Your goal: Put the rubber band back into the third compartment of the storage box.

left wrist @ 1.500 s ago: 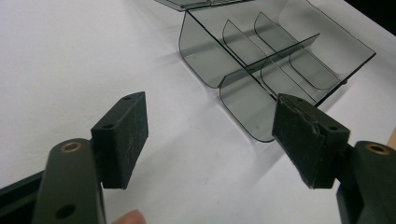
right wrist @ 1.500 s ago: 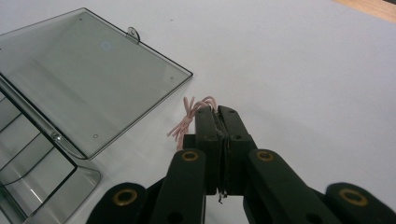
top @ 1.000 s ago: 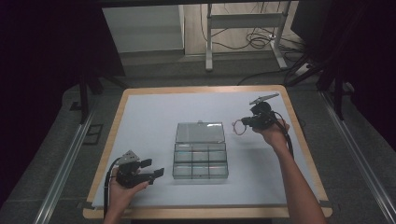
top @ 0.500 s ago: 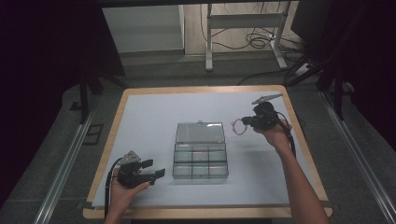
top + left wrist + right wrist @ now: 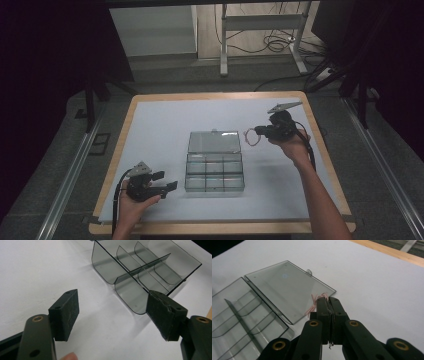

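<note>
On the left, our left tongs point(image 5: 170, 183) stand open and empty beside the clear box point(image 5: 214, 172) on the white surface point(image 5: 160, 125). On the right, our right tongs point(image 5: 256, 131) are closed on a thin pink string point(image 5: 249, 137), above the open lid point(image 5: 214, 142). The string is light; with weak grip it could slip onto the lid.

My left claw point(image 5: 167, 181) sits low at the near left, held in my left hand point(image 5: 134, 200), jaws spread wide with nothing between the pads point(image 5: 66, 313), pointing right. My right claw point(image 5: 258, 131) is lifted at the far right, forearm point(image 5: 315, 195) stretched up from the bottom edge, pointing left, jaws pressed together, pinching a thin red rubber band point(image 5: 313, 305).
</note>
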A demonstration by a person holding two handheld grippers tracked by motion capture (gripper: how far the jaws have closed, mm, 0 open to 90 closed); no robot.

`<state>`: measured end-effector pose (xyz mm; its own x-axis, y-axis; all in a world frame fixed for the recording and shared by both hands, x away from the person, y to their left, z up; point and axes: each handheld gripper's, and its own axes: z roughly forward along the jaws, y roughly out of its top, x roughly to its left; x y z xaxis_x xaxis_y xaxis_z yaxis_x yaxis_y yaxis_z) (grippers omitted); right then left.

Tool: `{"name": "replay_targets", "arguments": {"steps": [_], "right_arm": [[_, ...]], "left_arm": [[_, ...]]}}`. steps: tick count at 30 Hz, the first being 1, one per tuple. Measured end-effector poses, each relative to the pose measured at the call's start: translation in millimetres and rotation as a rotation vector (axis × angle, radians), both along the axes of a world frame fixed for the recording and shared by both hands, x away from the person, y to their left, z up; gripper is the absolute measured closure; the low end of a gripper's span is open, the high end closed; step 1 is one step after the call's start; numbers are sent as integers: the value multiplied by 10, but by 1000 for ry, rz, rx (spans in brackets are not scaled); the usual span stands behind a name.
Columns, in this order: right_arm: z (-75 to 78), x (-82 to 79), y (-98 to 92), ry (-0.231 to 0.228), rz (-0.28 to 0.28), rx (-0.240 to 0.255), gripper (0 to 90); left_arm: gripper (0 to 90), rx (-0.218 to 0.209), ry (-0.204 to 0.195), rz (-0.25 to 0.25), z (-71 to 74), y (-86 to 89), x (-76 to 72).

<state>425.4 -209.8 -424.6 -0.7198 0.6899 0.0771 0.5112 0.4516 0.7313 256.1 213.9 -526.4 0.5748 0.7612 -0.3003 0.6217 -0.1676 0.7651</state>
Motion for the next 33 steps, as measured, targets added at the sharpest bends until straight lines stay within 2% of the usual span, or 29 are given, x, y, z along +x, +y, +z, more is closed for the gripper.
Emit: {"name": "replay_targets", "arguments": {"steps": [13, 33], "right_arm": [[74, -148, 173, -8, 81, 55, 864], [77, -277, 291, -18, 127, 72, 863]], "left_arm": [[268, 3, 2, -5, -3, -15, -2], [262, -2, -4, -6, 13, -5, -12]]}}
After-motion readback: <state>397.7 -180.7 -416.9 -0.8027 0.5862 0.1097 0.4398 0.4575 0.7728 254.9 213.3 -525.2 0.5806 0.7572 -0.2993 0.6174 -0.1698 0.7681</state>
